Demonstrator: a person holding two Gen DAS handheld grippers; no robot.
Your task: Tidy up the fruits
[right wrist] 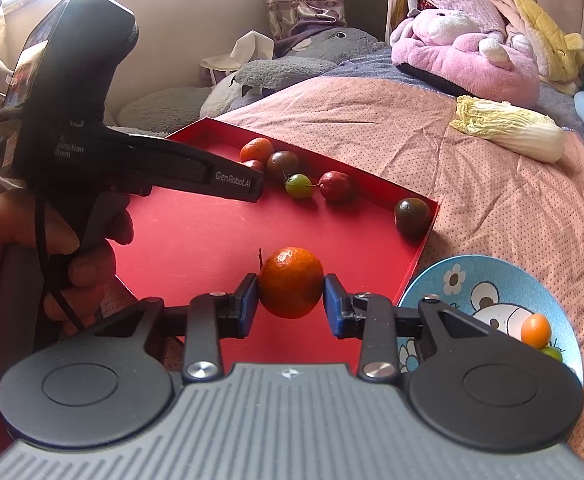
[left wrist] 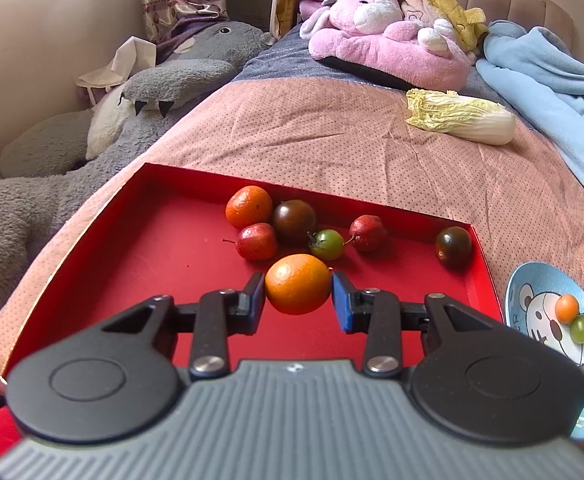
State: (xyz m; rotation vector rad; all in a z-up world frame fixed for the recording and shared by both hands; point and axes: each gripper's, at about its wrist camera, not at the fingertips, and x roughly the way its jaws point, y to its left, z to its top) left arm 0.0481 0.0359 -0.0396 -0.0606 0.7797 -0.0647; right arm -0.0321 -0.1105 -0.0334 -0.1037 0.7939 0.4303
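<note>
Glossy orange citrus (right wrist: 290, 282) pinched in right tool (right wrist: 290, 300).

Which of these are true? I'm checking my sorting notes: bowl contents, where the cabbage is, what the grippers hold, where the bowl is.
1. The blue bowl holds one small orange fruit and one small green fruit. True.
2. The cabbage lies inside the red tray. False: the cabbage lies on the pink bedspread, beyond the red tray.
3. The left gripper pinches one orange and the right gripper pinches a stemmed orange. True.
4. The bowl stands in the tray. False: it sits beside the tray, on the bedspread.
</note>
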